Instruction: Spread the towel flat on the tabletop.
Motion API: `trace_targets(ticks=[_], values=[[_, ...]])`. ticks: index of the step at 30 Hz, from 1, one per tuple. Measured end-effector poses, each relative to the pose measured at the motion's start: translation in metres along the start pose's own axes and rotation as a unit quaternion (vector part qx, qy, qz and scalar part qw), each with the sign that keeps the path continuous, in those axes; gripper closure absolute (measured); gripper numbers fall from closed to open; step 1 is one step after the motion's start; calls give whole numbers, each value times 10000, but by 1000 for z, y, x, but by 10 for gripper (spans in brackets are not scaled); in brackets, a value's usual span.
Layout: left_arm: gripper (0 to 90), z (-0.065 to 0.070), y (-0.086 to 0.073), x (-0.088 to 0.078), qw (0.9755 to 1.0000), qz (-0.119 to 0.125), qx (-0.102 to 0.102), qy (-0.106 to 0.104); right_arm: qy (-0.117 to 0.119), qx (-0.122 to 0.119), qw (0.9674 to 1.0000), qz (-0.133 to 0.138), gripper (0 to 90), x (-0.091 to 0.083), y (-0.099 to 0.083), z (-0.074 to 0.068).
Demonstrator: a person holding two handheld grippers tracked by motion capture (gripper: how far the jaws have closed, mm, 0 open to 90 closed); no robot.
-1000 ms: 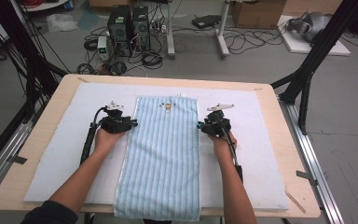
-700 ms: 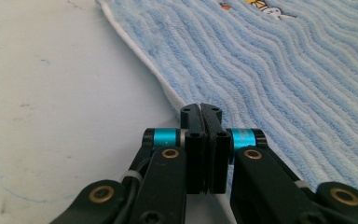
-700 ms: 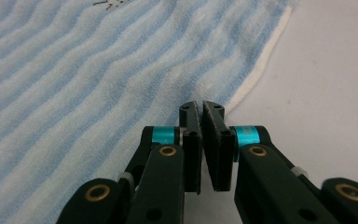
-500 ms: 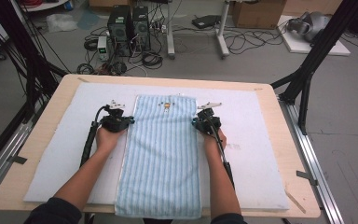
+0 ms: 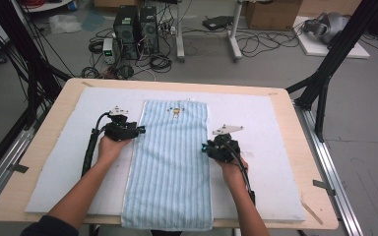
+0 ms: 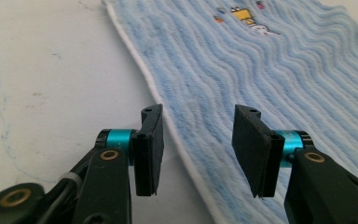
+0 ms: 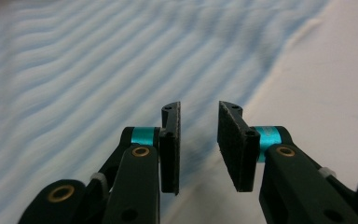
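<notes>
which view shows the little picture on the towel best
The left gripper view: the small picture sits close and sharp near the towel's far end. The high view shows it as a tiny mark. The right gripper view gives blurred stripes of towel.

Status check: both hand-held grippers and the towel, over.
Left hand-held gripper open, astride towel edge. Right hand-held gripper open, empty. Towel flat on the mat.

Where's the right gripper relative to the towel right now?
In the high view the right gripper sits at the right long edge of the striped blue towel, about halfway along it, over the white mat, jaws open.
</notes>
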State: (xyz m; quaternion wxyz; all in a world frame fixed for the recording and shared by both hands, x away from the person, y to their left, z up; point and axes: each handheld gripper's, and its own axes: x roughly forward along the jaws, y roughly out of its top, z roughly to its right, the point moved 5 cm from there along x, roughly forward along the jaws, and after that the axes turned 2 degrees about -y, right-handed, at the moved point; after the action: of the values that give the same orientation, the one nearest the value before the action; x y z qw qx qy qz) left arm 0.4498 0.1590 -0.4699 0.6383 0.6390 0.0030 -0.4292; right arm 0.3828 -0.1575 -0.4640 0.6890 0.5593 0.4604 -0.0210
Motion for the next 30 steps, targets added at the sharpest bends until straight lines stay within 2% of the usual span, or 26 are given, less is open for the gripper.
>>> trace_targets(ticks=[1,3,6,8,9,12,16,17,18,19,21,24,30], values=[[545,1,0,-2,10000,58,32,19,137,-102,9998,-36,722,-4,-5,-7],[552,1,-1,-4,10000,28,44,36,417,-149,9990,-75,755,-7,-14,-17],[552,0,-3,-6,10000,39,-13,33,470,-345,9978,-307,785,-6,-26,-25],[552,0,-4,-8,9999,71,-72,36,517,-342,9976,-300,836,-10,-29,-25],[552,0,-5,-9,10000,60,-72,19,500,-427,9973,-333,867,-11,-30,-24],[551,1,-10,-11,9999,-41,-88,-50,504,-563,9961,-463,890,-17,-34,-25],[553,9,-10,-16,9999,-67,14,-154,774,-416,9945,-566,894,-24,-39,-22],[570,12,-11,-18,9998,-21,36,-190,801,-363,9944,-578,884,-25,-40,-22],[590,15,-13,-21,9997,-50,72,-213,782,-376,9947,-543,817,-26,-40,-22],[591,18,-16,-23,9997,-94,99,-208,752,-362,9957,-393,745,-27,-40,-22],[591,23,-22,-28,9995,-153,168,-224,701,-369,9967,-160,703,-28,-37,-23],[590,28,-30,-38,9993,-152,206,-283,578,-435,9974,38,648,-30,-33,-24],[588,34,-50,-45,9982,-396,309,-334,517,-469,9975,-69,620,-25,-35,-26]])
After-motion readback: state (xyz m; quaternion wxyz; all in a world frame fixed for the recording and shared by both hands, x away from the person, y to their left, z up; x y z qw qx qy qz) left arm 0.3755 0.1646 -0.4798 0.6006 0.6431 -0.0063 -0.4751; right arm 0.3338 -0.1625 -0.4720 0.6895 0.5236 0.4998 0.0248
